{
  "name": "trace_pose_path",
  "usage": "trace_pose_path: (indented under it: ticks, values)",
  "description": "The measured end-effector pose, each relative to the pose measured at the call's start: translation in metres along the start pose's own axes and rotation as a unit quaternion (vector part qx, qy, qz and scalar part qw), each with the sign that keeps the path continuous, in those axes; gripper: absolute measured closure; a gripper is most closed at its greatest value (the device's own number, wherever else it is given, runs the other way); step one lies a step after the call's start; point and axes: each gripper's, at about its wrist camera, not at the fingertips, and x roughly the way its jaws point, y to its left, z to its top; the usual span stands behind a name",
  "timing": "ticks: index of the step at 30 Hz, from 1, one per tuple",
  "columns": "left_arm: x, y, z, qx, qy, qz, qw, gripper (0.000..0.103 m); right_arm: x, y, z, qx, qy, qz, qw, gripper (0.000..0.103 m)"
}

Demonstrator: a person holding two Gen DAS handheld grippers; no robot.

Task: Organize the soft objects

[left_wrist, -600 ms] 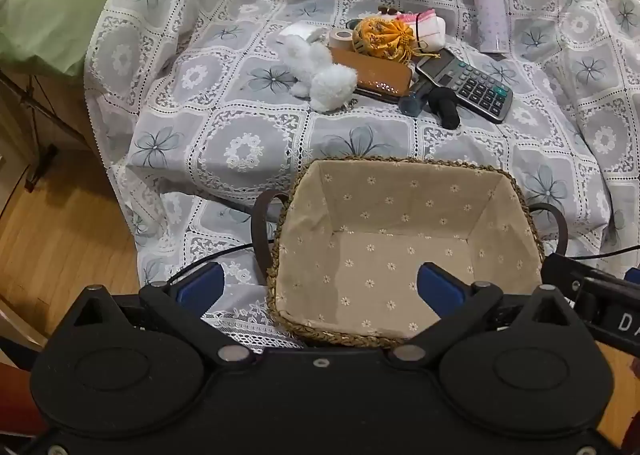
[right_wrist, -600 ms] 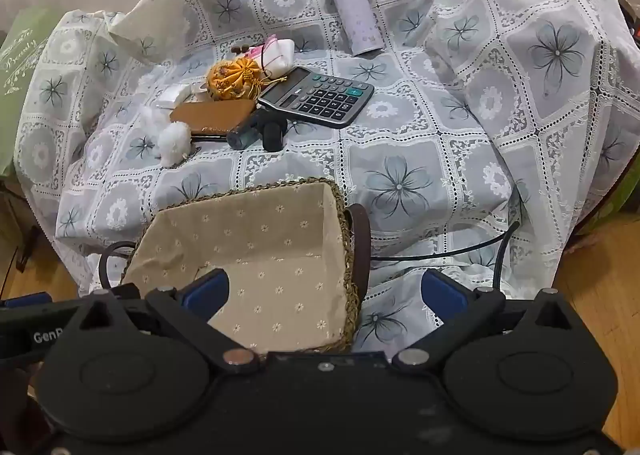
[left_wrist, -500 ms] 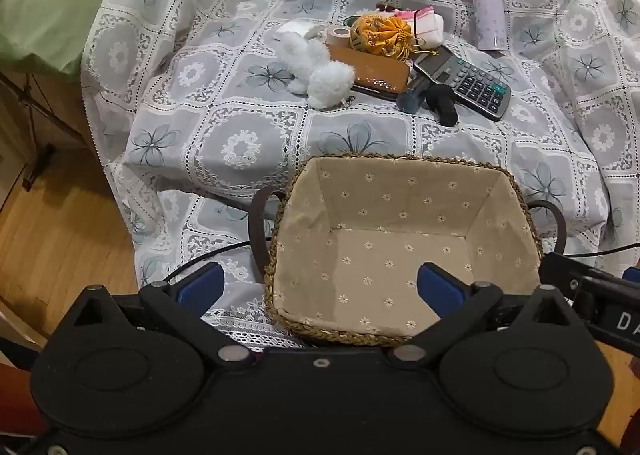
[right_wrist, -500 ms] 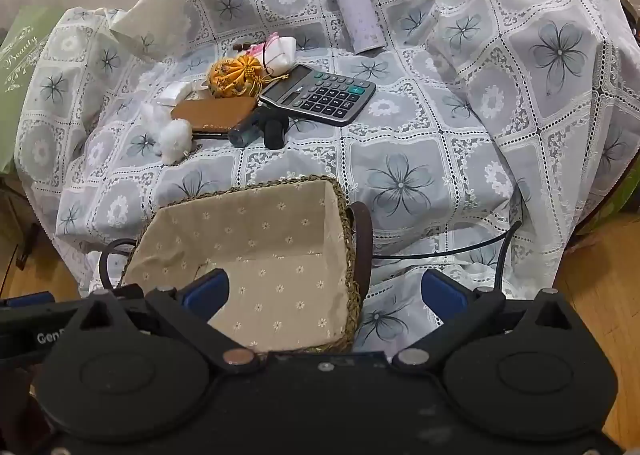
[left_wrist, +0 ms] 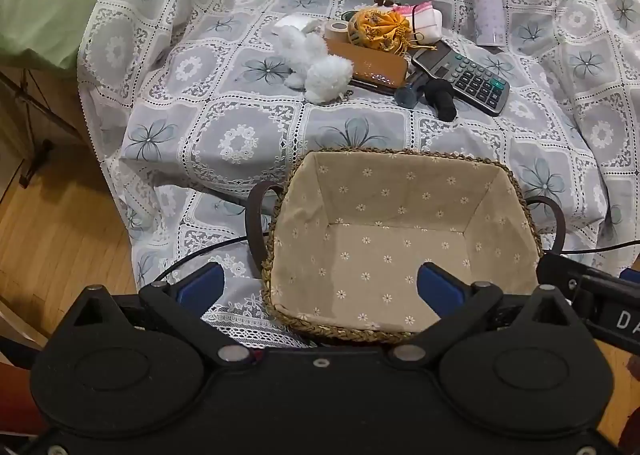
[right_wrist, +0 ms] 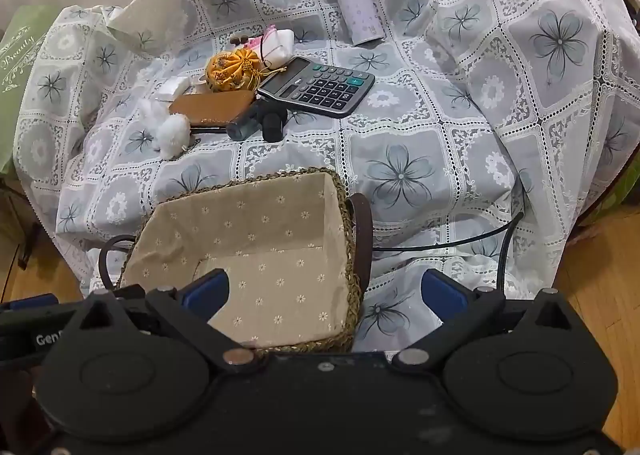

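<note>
A woven basket (left_wrist: 520, 195) with a beige flowered lining stands empty at the near edge of the covered table; it also shows in the right wrist view (right_wrist: 344, 195). Behind it lie a white fluffy toy (left_wrist: 316, 59) (right_wrist: 168, 129), a yellow drawstring pouch (left_wrist: 376, 29) (right_wrist: 230, 69) and a pink-and-white soft pouch (left_wrist: 420, 17) (right_wrist: 276, 41). My left gripper (left_wrist: 320, 287) is open and empty over the basket's near left rim. My right gripper (right_wrist: 324, 291) is open and empty over the basket's near right corner.
A calculator (left_wrist: 464, 75) (right_wrist: 320, 87), a brown case (left_wrist: 372, 65), a black-and-blue small object (left_wrist: 436, 95), a tape roll (left_wrist: 336, 29) and a purple bottle (left_wrist: 486, 1) (right_wrist: 354, 1) lie on the lace cloth. A black cable (right_wrist: 460, 241) runs by the basket. A green pillow (left_wrist: 48, 3) lies left.
Both grippers have shifted slightly, with the scene sliding a little in view. Both stay open and empty. No object has moved.
</note>
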Motion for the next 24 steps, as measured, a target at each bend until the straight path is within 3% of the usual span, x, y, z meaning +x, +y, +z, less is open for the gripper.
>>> trace_pose_path:
  ticks: [24]
  values:
    - [0.0000,-0.0011,0.0004,0.001,0.001,0.002,1.0000,0.003,-0.0001,-0.0008,-0.0001,-0.002,-0.001,0.000,1.000,0.000]
